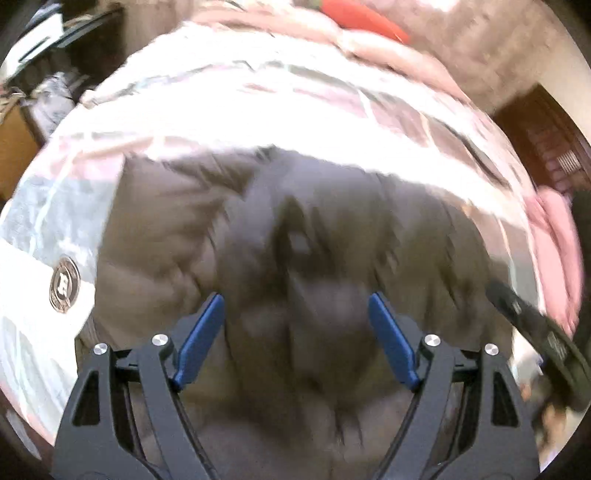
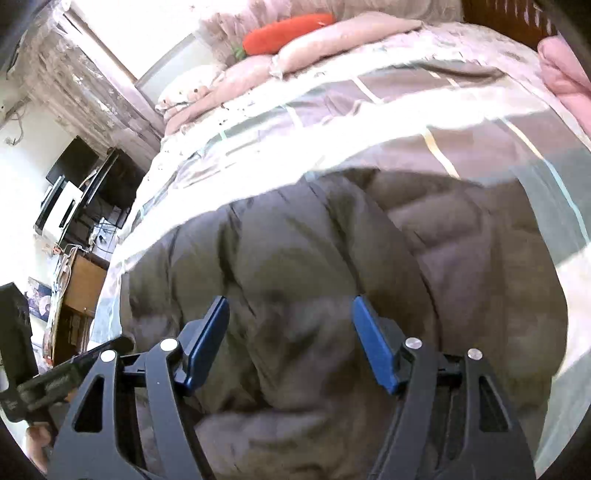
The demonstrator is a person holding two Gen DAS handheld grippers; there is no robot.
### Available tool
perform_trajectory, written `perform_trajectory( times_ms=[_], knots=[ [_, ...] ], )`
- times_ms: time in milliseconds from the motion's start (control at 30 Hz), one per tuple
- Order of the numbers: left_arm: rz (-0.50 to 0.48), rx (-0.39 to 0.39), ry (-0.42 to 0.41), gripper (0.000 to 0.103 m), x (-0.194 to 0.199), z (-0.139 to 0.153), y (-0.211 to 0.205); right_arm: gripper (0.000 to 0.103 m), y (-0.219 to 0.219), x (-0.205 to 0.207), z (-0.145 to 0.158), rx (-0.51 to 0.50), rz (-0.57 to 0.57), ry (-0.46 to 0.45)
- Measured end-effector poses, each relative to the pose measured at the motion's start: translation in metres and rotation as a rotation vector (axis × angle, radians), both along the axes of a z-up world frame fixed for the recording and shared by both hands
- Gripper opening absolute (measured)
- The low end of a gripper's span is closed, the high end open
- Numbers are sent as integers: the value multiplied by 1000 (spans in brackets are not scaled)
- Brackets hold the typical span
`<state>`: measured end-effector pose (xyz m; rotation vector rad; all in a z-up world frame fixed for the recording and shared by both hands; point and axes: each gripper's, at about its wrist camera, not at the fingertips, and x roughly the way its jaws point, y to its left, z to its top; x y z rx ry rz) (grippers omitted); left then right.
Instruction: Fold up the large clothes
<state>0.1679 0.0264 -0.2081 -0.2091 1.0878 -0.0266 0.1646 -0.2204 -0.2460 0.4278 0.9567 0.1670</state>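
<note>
A large dark grey-brown puffer jacket (image 1: 295,240) lies on a bed; it also fills the right wrist view (image 2: 314,258). My left gripper (image 1: 297,306) is open and empty, its blue fingers (image 1: 201,339) spread just above the jacket's middle, near a dark fold. My right gripper (image 2: 291,308) is open and empty too, above the quilted jacket surface. The left wrist view is blurred by motion. The right gripper's body (image 1: 535,332) shows at the right edge of the left wrist view, and the left gripper's body (image 2: 44,384) at the lower left of the right wrist view.
The bed has a striped pale cover (image 2: 332,122). A rolled pink quilt (image 2: 332,40) and an orange carrot-shaped pillow (image 2: 288,33) lie at the far end. A pink cloth (image 1: 557,251) lies at the right. A desk with a monitor (image 2: 74,166) stands left of the bed.
</note>
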Motion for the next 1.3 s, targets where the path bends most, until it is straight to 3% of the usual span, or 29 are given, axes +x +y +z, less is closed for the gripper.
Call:
perform_trajectory(
  times_ms=[100, 167, 233, 267, 333, 400, 467, 567, 633, 700, 767, 833, 933, 1000, 1100, 1233, 1300],
  knots=[
    [15, 84, -39, 81, 25, -10, -3, 70, 21, 30, 5, 8, 24, -6],
    [3, 136, 6, 82, 29, -27, -11, 70, 34, 36, 6, 33, 45, -3],
    [-21, 188, 108, 83, 36, -53, -14, 71, 46, 46, -6, -43, 72, 37],
    [-18, 192, 134, 84, 38, -59, -12, 71, 53, 50, -17, -145, 100, 68],
    [31, 133, 196, 89, 40, -73, 7, 66, 51, 53, -25, -233, 121, 105],
    [91, 12, 240, 91, 45, -77, 31, 66, 33, 53, -33, -181, 99, 152],
    [104, -21, 244, 90, 37, -76, 35, 63, 14, 49, -35, -145, 42, 183],
    [78, -56, 216, 86, 29, -61, 28, 65, 9, 32, -20, -148, 14, 153],
    [23, -115, 180, 86, 28, -49, 17, 65, 25, 17, -6, -150, 81, 81],
    [-15, -33, 175, 86, 28, -47, 2, 65, 44, 11, -9, -191, 158, 91],
    [-20, 79, 216, 86, 26, -59, -5, 65, 49, 7, -19, -263, 162, 152],
    [5, 65, 269, 86, 25, -73, 5, 63, 39, 7, -31, -283, 139, 198],
    [31, -34, 265, 86, 20, -66, 28, 66, 11, 0, -29, -252, 78, 216],
    [-32, -29, 228, 86, 11, -49, 27, 67, 2, -12, -13, -247, 71, 171],
    [-179, -61, 171, 86, -14, -25, 8, 69, 0, -36, 7, -175, 154, 92],
    [-345, -93, 180, 86, -48, -19, -20, 69, 8, -57, -2, -76, 229, 151],
    [-441, -77, 201, 90, -62, -27, -37, 69, 19, -67, -12, -83, 262, 185]
  ],
)
